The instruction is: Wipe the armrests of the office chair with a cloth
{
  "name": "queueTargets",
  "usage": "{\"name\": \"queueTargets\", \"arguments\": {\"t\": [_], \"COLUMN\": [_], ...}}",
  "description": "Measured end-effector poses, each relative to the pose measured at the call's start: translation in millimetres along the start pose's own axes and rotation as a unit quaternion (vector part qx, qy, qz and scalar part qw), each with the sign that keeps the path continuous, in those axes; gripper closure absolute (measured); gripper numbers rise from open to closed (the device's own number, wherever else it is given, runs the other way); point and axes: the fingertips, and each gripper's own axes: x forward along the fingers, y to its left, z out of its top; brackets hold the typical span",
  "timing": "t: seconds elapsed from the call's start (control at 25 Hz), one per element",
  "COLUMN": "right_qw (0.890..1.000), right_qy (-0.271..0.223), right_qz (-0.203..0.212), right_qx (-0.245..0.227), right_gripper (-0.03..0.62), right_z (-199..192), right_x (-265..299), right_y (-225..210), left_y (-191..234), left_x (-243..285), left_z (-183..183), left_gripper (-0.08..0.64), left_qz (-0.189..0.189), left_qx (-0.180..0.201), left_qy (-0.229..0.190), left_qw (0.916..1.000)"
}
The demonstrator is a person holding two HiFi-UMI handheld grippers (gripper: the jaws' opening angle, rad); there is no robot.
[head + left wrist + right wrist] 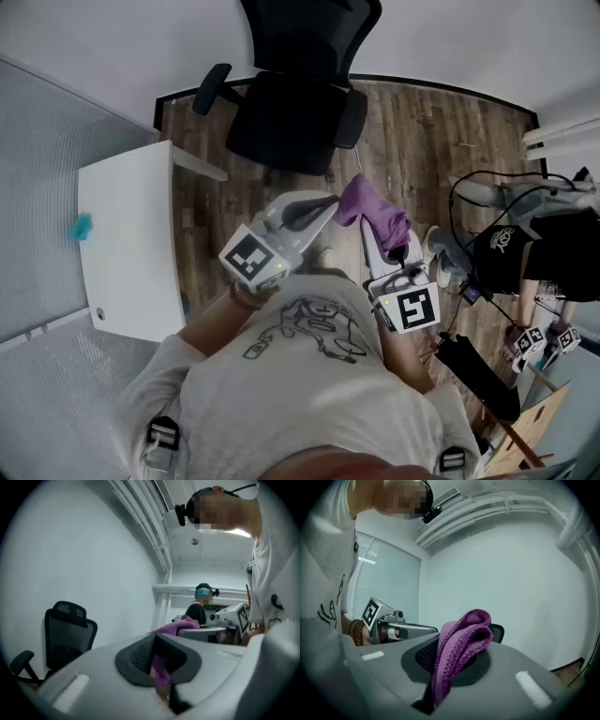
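Observation:
The black office chair stands ahead of me on the wood floor, its armrests bare. Neither gripper touches it. A purple cloth hangs bunched from my right gripper, whose jaws are shut on it. My left gripper meets the cloth's left edge. Its jaws look shut with a purple strip nipped between them. The chair shows at the lower left of the left gripper view. In the right gripper view the chair is mostly hidden behind the cloth.
A white desk with a small teal object stands to my left by a frosted glass wall. Another person in black is at the right among cables, with spare grippers on the floor.

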Motion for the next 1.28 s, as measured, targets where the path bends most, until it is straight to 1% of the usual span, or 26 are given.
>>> {"name": "queueTargets", "arguments": {"t": [0.24,0.52,0.76,1.08,1.28], "right_qw": [1.000,1.000,1.000,0.999,0.999], "right_qy": [0.000,-0.004,-0.004,0.000,0.003], "right_qz": [0.008,0.015,0.019,0.038,0.050], "right_qx": [-0.002,0.011,0.015,0.012,0.020], "right_gripper": [0.565,0.565,0.565,0.565,0.565], "right_z": [-2,-2,-7,-12,-11], "right_x": [3,-1,-16,-42,-44], "right_y": [2,-15,-34,-50,-56], "left_y": [4,3,-9,-28,-33], "left_x": [1,16,36,55,59], "left_z": [0,-2,-8,-16,-16], "left_gripper": [0.560,0.560,0.560,0.560,0.560], "left_qz": [0.004,0.011,0.017,0.034,0.047], "left_qx": [0.000,-0.005,-0.007,-0.007,-0.011], "left_qy": [-0.004,0.001,0.001,0.003,0.003], "left_qw": [1.0000,0.9999,0.9998,0.9994,0.9989]}}
